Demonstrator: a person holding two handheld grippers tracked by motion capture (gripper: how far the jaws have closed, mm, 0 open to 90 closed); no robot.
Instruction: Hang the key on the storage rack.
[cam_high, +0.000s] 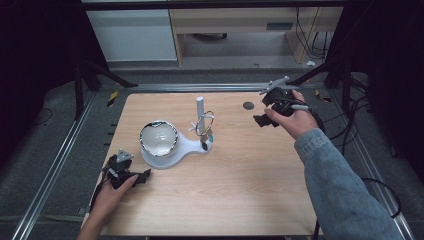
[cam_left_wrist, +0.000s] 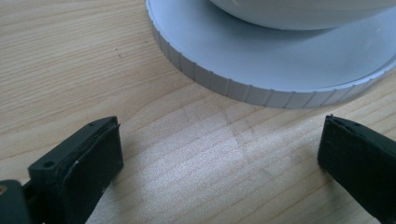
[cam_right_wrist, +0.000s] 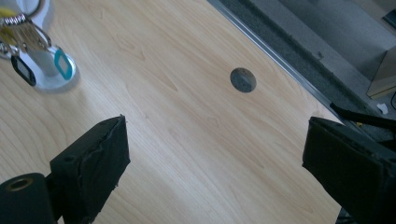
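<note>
On the wooden table (cam_high: 240, 170), 1 white stand (cam_high: 187, 146) is seen, carrying 1 bowl (cam_high: 158, 138) on its round base and 1 upright post (cam_high: 200, 106) hung with 1 bunch of keys (cam_high: 206, 127) (2 tags, teal and black, are counted in the right gripper view). 1 dark round hole (cam_high: 248, 105) is set near the far edge. The left gripper (cam_high: 131, 176) is held just beside the base, jaws spread wide and empty. The right gripper (cam_high: 263, 120) is held above the far right area, jaws likewise wide.
</note>
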